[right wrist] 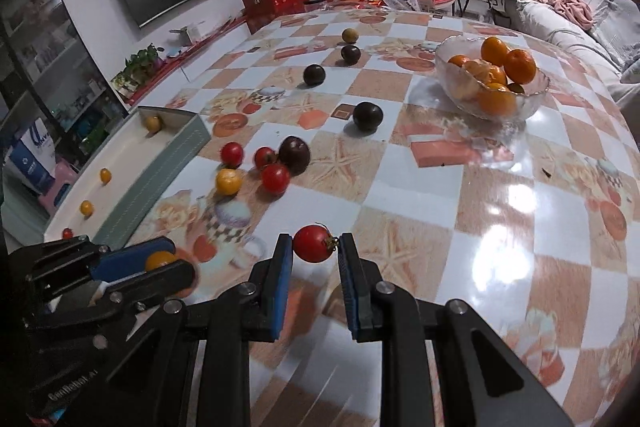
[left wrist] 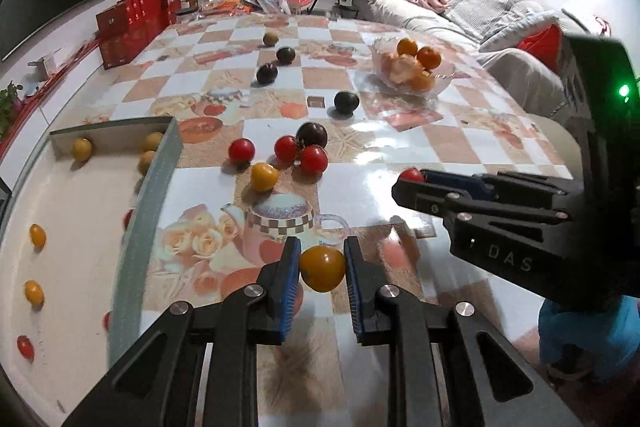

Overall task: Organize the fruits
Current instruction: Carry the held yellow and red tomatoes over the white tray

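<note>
Fruits are the concern here: a yellow tomato (left wrist: 322,268) is pinched between the jaws of the left gripper (left wrist: 322,267), and a red tomato (right wrist: 313,243) is pinched between the jaws of the right gripper (right wrist: 313,247), each pair of blue pads pressing on opposite flanks of its fruit. Both sit out at the jaw tips, clear of the bench (right wrist: 460,211), which I judge keeps the soft skin from being crushed deeper in the throat and leaves the fruit free to drop away cleanly. The yellow one is nearly round, its slightly longer axis running across the gap from pad to pad; I cannot tell where its stem end points. The red one lies with its long axis also across the gap, its small green stem turned toward the right-hand pad. Beyond and left of the left jaws stands the tray (left wrist: 160,195), with several yellow and red fruits already loose inside, so it seems the destination. Ahead of both jaws, a cluster of red tomatoes (left wrist: 300,153), another yellow tomato (left wrist: 264,177) and several dark plums (left wrist: 346,101) is scattered on the bench. Farther ahead and to the right, a glass bowl (right wrist: 532,95) holds oranges (right wrist: 508,61), kept apart from the small fruit.
</note>
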A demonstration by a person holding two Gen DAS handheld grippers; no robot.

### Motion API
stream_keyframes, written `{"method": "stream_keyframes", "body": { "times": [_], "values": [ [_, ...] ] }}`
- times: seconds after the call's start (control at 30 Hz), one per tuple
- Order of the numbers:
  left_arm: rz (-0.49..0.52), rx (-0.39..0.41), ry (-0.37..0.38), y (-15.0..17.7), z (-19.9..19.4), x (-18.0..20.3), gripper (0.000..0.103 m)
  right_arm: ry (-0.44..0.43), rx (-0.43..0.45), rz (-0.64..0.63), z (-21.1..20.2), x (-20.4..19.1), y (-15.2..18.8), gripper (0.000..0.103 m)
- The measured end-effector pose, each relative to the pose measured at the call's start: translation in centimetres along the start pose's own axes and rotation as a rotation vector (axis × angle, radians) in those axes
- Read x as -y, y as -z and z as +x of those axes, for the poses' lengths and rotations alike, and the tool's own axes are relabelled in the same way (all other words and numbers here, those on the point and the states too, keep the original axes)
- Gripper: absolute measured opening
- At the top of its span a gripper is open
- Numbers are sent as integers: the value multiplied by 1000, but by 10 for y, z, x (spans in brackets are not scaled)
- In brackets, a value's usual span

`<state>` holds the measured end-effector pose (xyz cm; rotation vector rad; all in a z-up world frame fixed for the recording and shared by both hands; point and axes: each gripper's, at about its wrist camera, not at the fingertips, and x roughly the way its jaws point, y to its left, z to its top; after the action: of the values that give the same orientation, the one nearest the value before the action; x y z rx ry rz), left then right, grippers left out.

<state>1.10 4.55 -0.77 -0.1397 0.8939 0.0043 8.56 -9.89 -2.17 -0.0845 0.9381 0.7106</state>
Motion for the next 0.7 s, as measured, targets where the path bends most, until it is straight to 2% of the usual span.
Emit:
{"method": "stream_keyframes", "body": {
  "times": [0.23,0.4,0.7],
  "values": [
    [-21,58,-14,4,-42,-28,24,-16,21,-29,-20,-30,-4,25],
    [-55,98,-56,9,-66,-61,24,-35,37,-74,-26,-63,-13,25],
    [-136,117,-148,20,-85,-125,24,-95,32,-149,-16,-125,-27,25]
  ]
}}
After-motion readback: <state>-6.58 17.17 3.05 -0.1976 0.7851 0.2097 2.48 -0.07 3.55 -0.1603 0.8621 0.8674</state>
